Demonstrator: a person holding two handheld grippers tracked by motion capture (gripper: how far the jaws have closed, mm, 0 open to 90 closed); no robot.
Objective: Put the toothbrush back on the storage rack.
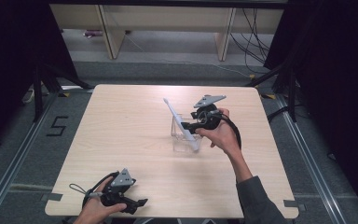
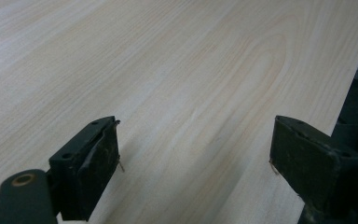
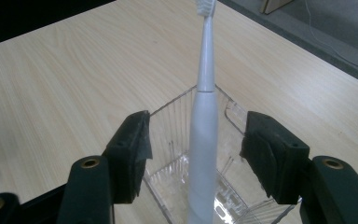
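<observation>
A white electric toothbrush (image 1: pixel 181 125) leans in a clear plastic box (image 1: pixel 181 141) near the table's middle, bristle end up and tilted toward the far left. My right gripper (image 1: pixel 192 125) hovers at the box's right side and is open. In the right gripper view the toothbrush (image 3: pixel 203 135) stands between the two jaws without touching either pad, inside the clear box (image 3: pixel 168 140). My left gripper (image 1: pixel 137 206) rests near the table's front left edge, held by a hand, open over bare wood (image 2: pixel 182 84).
The light wooden table (image 1: pixel 121 135) stands on grey floor. The table's right edge shows in the left gripper view (image 2: pixel 349 93). Wooden furniture legs (image 1: pixel 114 37) and cables (image 1: pixel 254 42) lie beyond the far edge. A tripod leg (image 1: pixel 38 88) stands at the left.
</observation>
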